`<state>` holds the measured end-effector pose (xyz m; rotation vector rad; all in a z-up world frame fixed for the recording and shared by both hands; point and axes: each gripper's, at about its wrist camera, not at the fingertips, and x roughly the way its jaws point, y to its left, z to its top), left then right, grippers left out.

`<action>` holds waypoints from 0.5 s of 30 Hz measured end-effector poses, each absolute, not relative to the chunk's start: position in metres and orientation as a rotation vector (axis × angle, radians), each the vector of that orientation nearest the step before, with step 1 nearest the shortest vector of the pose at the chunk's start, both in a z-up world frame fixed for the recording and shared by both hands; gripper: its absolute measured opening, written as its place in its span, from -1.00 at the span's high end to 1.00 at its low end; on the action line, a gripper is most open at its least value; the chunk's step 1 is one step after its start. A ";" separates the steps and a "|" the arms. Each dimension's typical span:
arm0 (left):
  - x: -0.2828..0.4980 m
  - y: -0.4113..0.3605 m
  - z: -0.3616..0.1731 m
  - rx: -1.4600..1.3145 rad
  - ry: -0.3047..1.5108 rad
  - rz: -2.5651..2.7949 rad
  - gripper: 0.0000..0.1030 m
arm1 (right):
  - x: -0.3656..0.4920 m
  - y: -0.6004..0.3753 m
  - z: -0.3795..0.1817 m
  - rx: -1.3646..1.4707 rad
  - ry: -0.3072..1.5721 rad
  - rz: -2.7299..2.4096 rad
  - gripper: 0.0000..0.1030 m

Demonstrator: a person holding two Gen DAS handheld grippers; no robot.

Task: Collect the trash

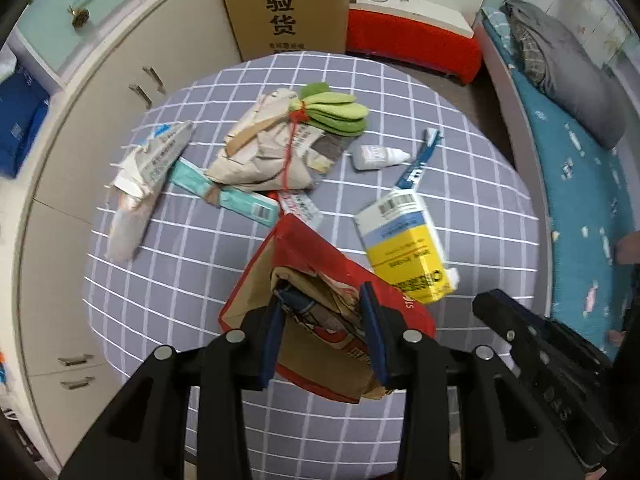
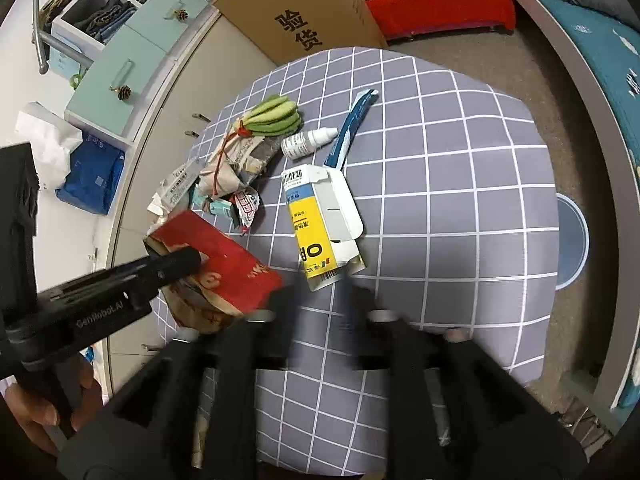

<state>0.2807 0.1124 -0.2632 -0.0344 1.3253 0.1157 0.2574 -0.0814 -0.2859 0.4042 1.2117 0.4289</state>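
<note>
Left gripper (image 1: 326,332) tipped steeply down, blue pads (image 1: 376,334) pressed on both sides of a red paper bag (image 1: 320,280). Right gripper (image 2: 320,300) angled down, jaws apart, nothing between them, fingers motion-blurred. A hand (image 2: 44,412) grasps the left gripper's handle.

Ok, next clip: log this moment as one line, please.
left tongs: shut on red paper bag | right tongs: open, nothing between | yellow carton: on checked cloth
</note>
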 end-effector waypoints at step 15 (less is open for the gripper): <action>0.292 0.124 -0.291 0.197 1.374 0.040 0.29 | 0.286 -0.047 -0.332 0.411 1.254 0.341 -0.20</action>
